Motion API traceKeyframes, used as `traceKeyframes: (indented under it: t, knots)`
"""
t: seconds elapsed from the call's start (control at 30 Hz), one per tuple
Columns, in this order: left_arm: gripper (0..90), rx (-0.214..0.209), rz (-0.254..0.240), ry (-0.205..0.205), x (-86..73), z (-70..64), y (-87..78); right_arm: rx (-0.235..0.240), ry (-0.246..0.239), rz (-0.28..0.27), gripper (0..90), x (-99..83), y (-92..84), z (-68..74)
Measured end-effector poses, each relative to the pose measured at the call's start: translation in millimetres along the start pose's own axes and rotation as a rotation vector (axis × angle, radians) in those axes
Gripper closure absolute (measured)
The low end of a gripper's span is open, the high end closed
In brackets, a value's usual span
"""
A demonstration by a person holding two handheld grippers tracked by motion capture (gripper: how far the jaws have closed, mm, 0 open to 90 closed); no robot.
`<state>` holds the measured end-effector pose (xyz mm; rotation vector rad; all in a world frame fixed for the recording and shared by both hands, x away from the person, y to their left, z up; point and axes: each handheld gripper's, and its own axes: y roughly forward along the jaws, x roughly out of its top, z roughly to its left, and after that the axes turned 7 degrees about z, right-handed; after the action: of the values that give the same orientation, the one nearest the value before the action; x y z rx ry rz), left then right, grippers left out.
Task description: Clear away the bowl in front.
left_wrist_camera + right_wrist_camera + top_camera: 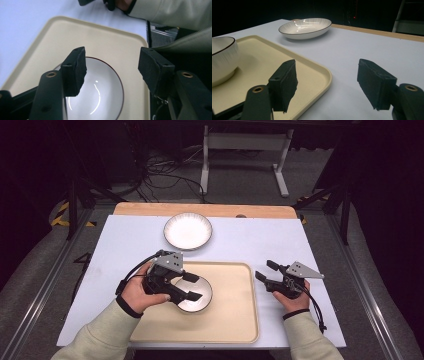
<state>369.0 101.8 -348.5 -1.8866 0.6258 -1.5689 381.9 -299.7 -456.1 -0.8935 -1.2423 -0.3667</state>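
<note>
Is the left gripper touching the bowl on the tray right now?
Apart. The left gripper view shows the left gripper with open jaws above the bowl, neither pad on its rim.

A shallow white ribbed plate with a thin dark rim sits on the pale surface, towards its far edge and apart from the cream tray. A wooden strip borders that far edge. Beyond, on the grey floor, lie tangled black cables (near a white metal stand).
</note>
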Motion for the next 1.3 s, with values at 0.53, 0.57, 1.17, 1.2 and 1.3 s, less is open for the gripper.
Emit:
traceKeyframes:
  t: [0.53, 0.57, 1.17, 1.2, 1.3]
  knots:
    - [40.9, 0.1, -0.231, -0.019, -24.2, 3.2, -14.5, 0.0, 0.006, -0.005, 31.3, 0.1, -1.2, -0.1]
    - [40.3, 0.109, -0.237, -0.023, -25.6, 3.5, -15.1, 0.001, 0.006, -0.004, 31.3, 0.1, -1.2, -0.1]
    - [37.6, 0.199, -0.427, -0.084, -68.8, 13.1, -43.0, 0.007, 0.012, -0.004, 30.9, 0.0, -0.9, -0.9]
    - [37.6, 0.206, -0.434, -0.091, -72.9, 13.3, -45.6, 0.008, 0.011, -0.006, 30.8, 0.0, -1.0, -1.0]
    - [36.3, 0.231, -0.441, -0.108, -81.8, 14.3, -50.4, 0.007, 0.014, -0.005, 30.7, 0.0, -1.1, -1.3]
